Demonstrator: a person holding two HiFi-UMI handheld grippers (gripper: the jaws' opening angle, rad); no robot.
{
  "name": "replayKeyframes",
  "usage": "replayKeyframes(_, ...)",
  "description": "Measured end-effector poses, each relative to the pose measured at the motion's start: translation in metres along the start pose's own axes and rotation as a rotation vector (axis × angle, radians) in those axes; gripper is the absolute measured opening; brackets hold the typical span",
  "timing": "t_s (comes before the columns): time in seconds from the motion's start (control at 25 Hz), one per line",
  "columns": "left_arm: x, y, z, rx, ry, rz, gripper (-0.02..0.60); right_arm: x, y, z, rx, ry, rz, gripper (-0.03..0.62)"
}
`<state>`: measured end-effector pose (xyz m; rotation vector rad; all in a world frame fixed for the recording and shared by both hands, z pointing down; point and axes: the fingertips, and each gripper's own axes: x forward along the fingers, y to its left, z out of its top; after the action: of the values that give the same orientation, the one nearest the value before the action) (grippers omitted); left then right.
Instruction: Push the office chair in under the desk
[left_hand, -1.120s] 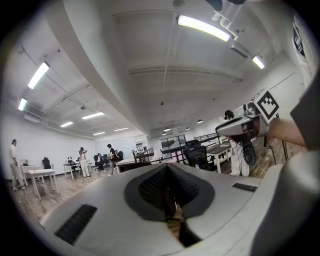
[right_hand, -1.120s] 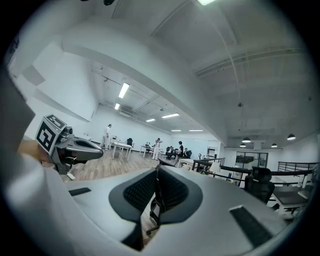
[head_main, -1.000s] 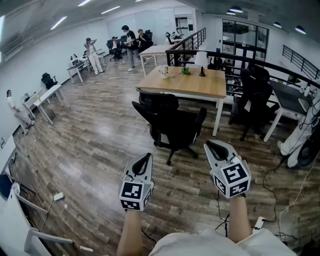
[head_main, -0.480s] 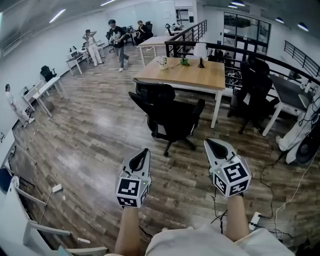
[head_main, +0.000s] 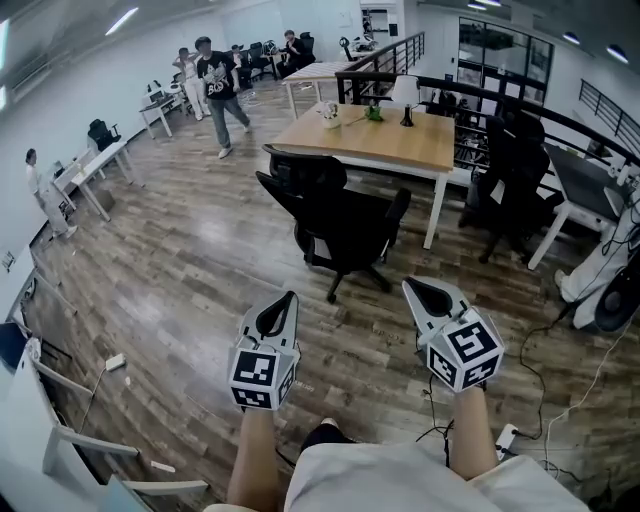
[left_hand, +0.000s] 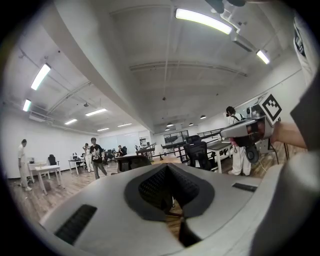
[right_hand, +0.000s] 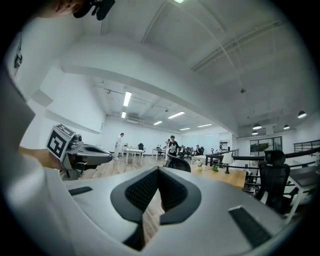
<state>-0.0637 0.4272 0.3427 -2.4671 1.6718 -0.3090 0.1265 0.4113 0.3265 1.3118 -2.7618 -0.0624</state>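
Nearest, the left tool (head_main: 290, 298) and right tool (head_main: 408, 287), both clenched on nothing, are held side by side above the wooden floor (head_main: 180, 290). Ahead of them, the black office chair (head_main: 345, 232) stands just in front of the wooden tabletop (head_main: 400, 150), not pushed under it. Farther off, a person (head_main: 215, 90) is mid-stride across the room.

On the wooden floor (head_main: 180, 260) stood the black office chair (head_main: 345, 230), just beside the wooden desk (head_main: 400, 150) and not under it. The desk carried a lamp (head_main: 404, 95), a small green plant (head_main: 373, 112) and a white object (head_main: 329, 116) near its far edge.
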Motion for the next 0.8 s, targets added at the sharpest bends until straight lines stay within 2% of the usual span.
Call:
replayKeyframes(0.36,0.042,0.017,-0.015,-0.01,0.0,-0.004,0.009,0.041,-0.021,-0.002,0.015,-0.023,0.015,0.011)
replayKeyframes(0.8,0.168,0.122,-0.021,-0.009,-0.038,-0.009,0.009,0.187,-0.078,0.009,0.006,-0.031,0.023,0.009)
